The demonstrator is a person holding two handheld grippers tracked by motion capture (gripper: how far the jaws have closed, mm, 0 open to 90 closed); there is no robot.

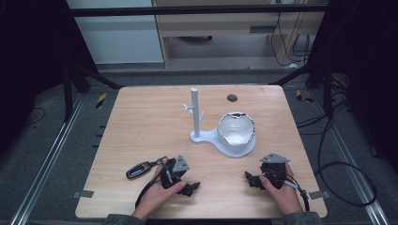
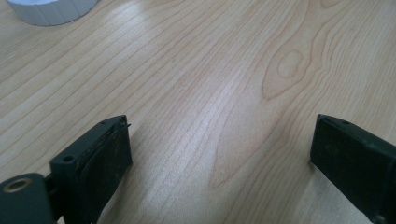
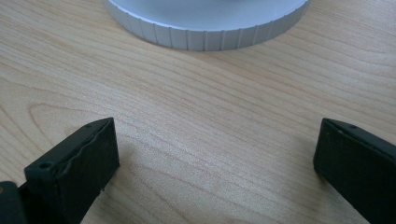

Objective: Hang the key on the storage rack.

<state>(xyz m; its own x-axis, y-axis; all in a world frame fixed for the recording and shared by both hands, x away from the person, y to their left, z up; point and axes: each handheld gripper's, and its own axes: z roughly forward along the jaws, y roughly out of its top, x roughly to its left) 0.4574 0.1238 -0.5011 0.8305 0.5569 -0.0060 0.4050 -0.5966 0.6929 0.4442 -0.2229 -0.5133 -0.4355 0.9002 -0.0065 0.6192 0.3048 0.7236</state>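
Both hands entered from the near edge of the wooden table (image 1: 141,126), each holding a gripper low over the bare wood. On the left gripper (image 1: 187,183), the jaws stood wide apart with nothing between them, and its own view showed only wood grain in the gap (image 2: 219,144). Just to the outer side of that gripper lay a dark car key (image 1: 140,170), close to the person's left hand (image 1: 157,194) but not touching the jaws. Across from it, the right gripper (image 1: 253,180) also had its jaws spread open and empty. Ahead of the right gripper, near its jaws, sat the white stand (image 3: 205,23) with its ribbed round base, carrying a white bowl (image 1: 236,129) and an upright post (image 1: 195,112) beside it.
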